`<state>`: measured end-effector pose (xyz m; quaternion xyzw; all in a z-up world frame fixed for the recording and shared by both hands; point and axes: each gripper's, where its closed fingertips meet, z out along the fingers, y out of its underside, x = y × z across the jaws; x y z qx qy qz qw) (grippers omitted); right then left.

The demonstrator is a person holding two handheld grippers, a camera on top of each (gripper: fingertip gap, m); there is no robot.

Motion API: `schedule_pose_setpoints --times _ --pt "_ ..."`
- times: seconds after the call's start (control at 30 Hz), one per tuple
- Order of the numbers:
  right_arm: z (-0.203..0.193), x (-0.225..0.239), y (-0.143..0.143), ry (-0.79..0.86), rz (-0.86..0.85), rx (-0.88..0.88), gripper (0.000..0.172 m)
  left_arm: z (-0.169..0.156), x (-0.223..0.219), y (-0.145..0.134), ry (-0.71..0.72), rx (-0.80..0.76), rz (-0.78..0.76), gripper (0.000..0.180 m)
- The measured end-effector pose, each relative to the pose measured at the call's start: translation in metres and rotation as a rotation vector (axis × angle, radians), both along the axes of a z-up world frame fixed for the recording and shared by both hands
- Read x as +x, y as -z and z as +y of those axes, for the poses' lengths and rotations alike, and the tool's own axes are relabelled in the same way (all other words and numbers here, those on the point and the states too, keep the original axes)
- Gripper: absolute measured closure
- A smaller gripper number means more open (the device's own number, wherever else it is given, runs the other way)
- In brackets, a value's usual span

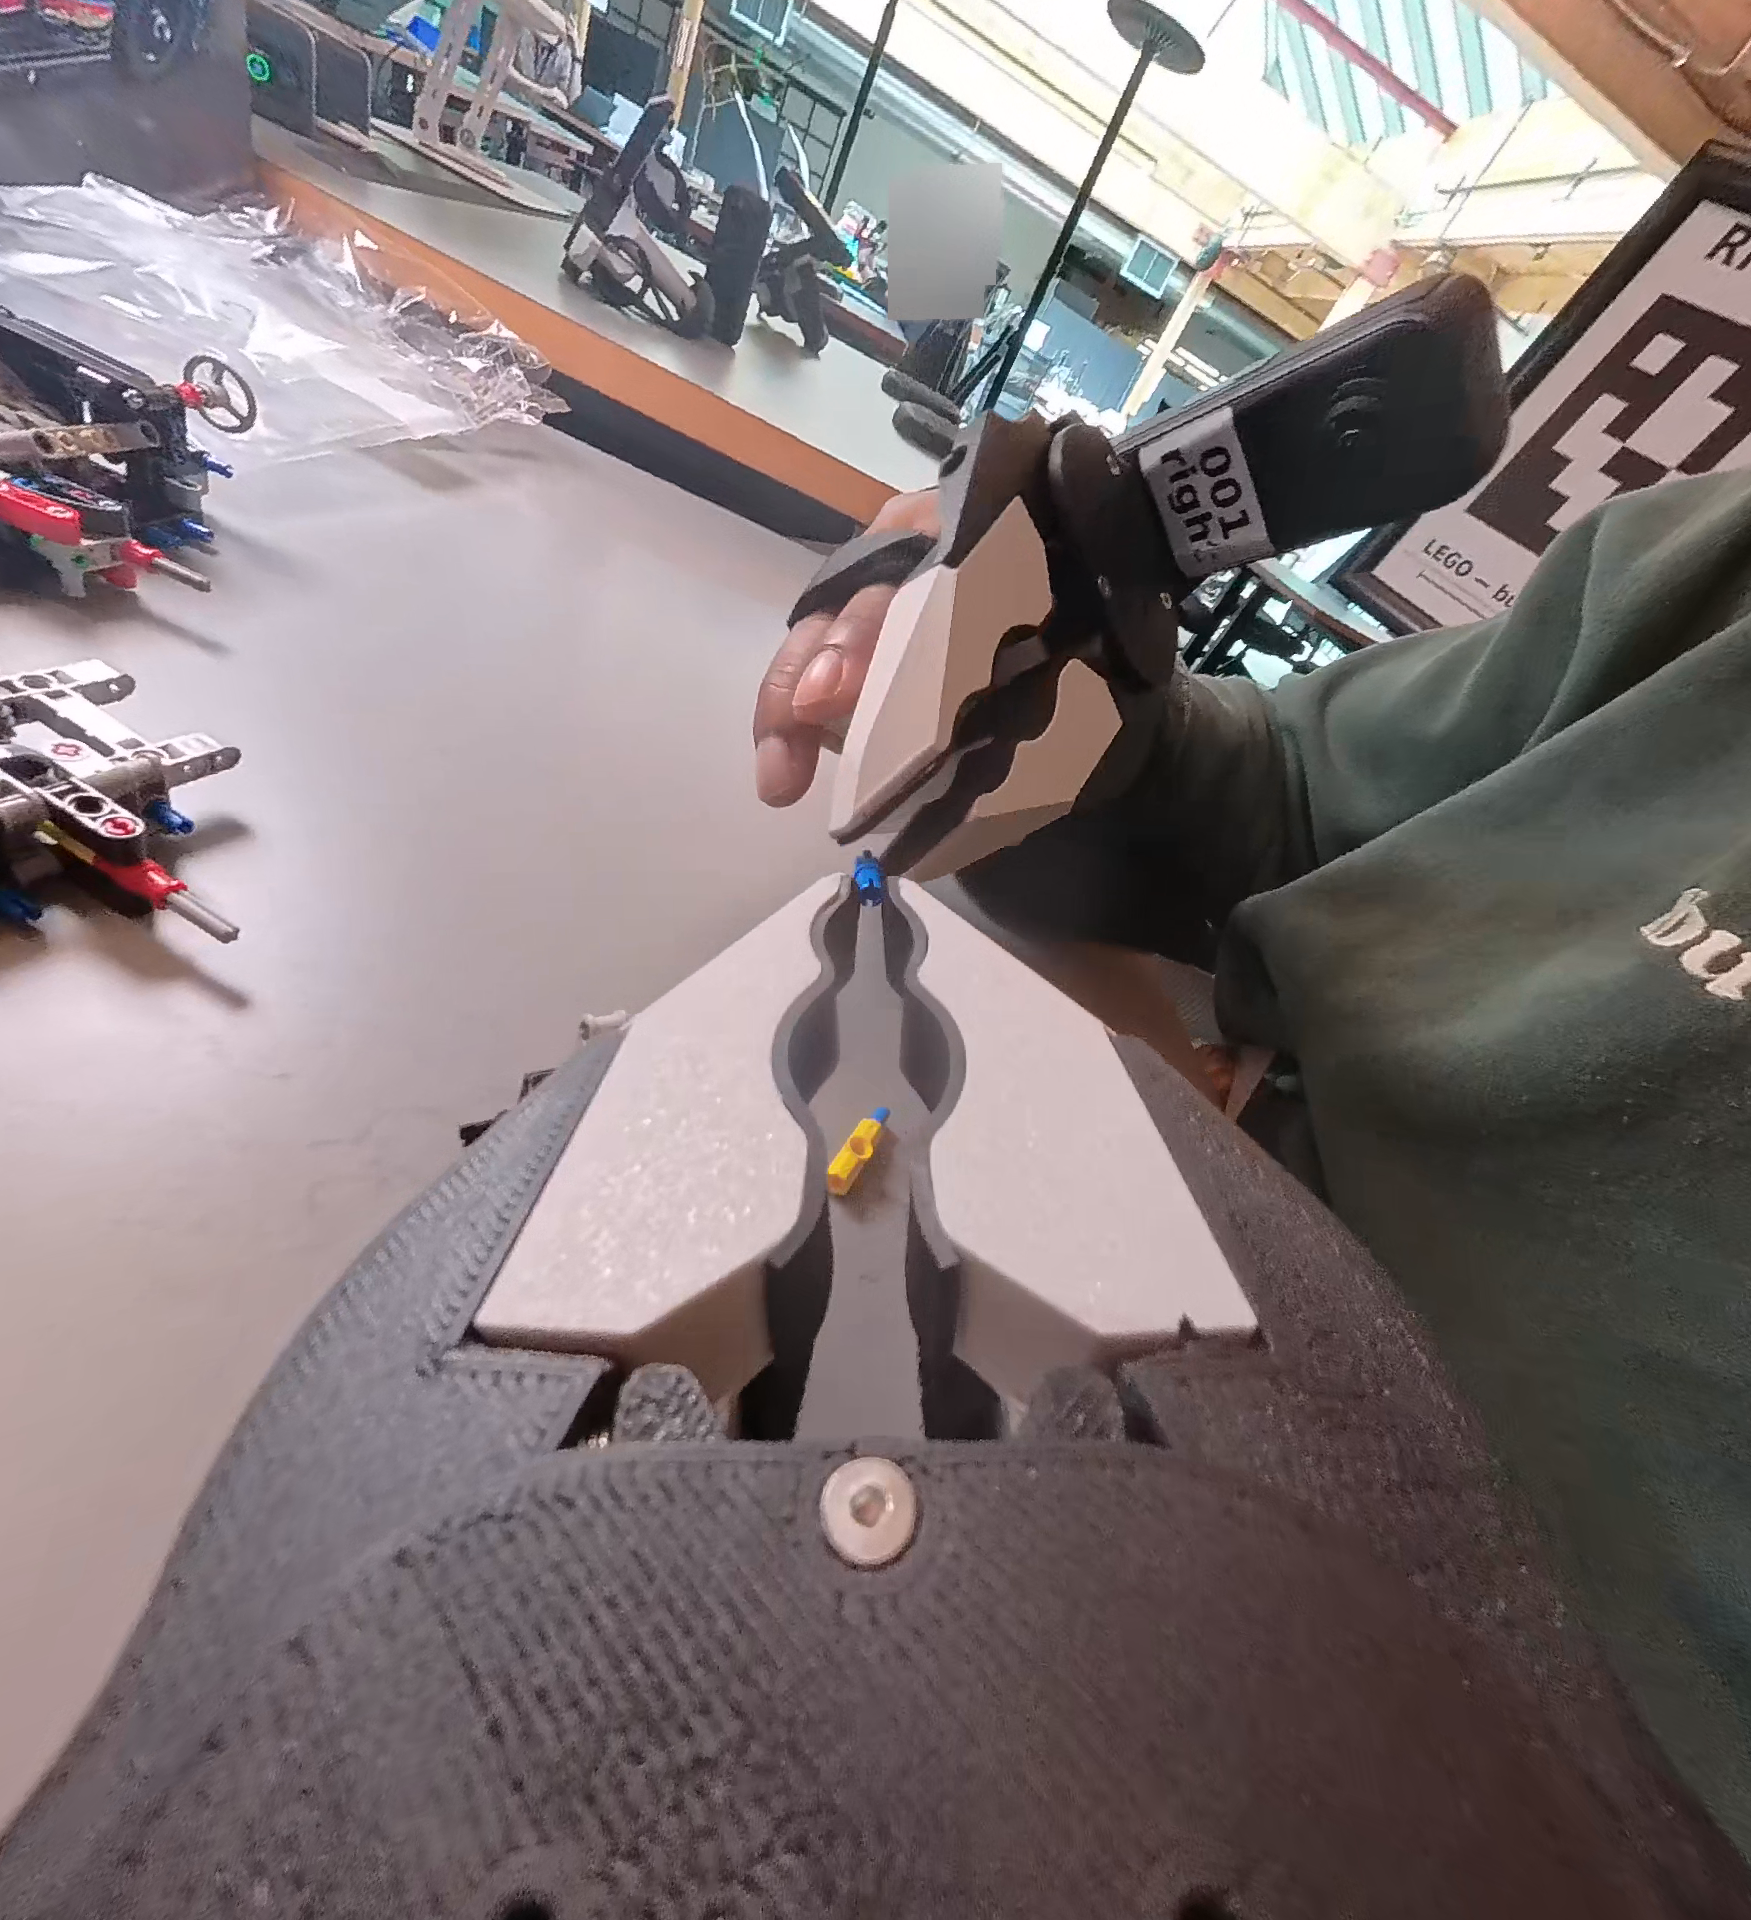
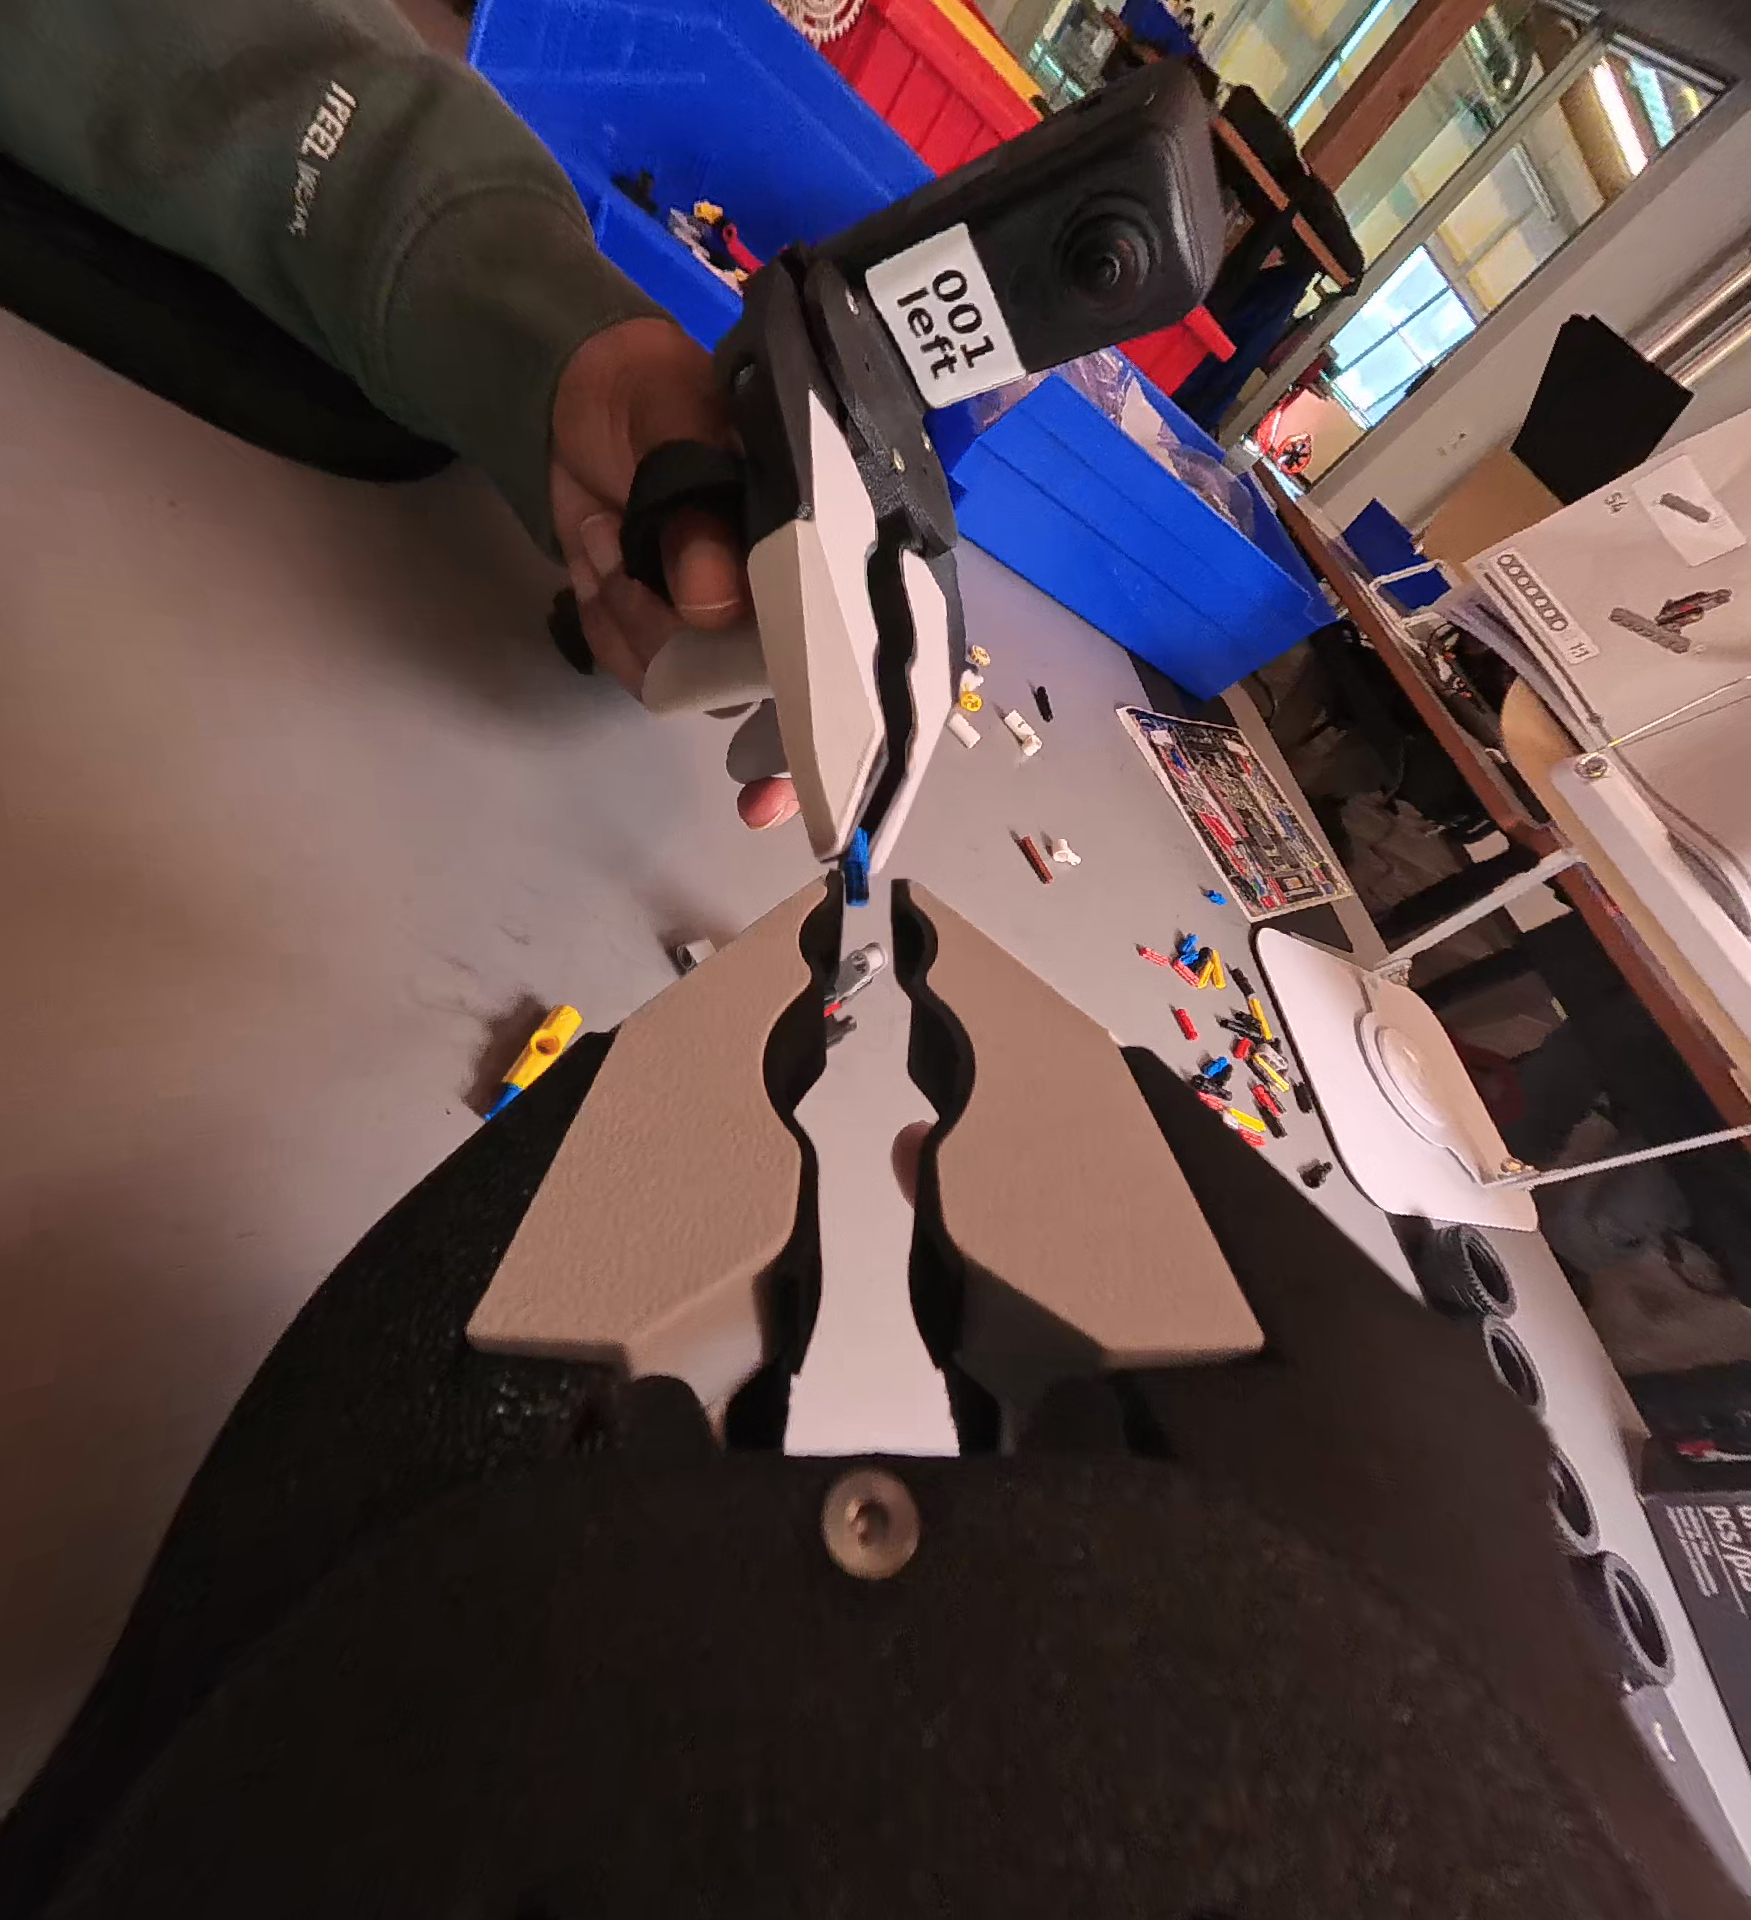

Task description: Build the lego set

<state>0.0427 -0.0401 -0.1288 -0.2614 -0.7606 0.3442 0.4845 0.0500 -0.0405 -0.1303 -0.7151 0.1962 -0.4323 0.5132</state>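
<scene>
The left tongs [image 1: 869, 902] pinch a small blue pin [image 1: 867, 881]; the right tongs [image 2: 866, 891] stand slightly parted, seemingly brushing it, above the tabletop [image 2: 227, 831].

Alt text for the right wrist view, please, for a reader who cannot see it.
The left gripper, held in a person's hand, pinches a small blue pin at its tips, just ahead of the right gripper, whose jaws stand slightly apart with nothing between them. Loose small building pieces, a yellow connector and blue bins lie on the grey table.
</scene>
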Motion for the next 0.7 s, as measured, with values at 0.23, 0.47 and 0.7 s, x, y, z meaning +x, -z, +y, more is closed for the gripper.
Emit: schedule_pose_setpoints --times 0.23,0.47,0.7 --pt "-0.0058 0.0028 -0.0052 -0.031 0.014 -0.042 0.167 -0.0034 0.0037 -0.0045 0.028 0.014 -0.022 0.178" --pt "-0.0061 0.0032 -0.0009 -0.034 -0.019 -0.064 0.17 -0.0026 0.0036 -0.002 0.023 0.004 -0.017 0.177" --pt "-0.0088 0.0029 0.0023 -0.042 -0.027 -0.06 0.17 -0.0037 0.0043 -0.0004 0.038 -0.022 -0.038 0.177"
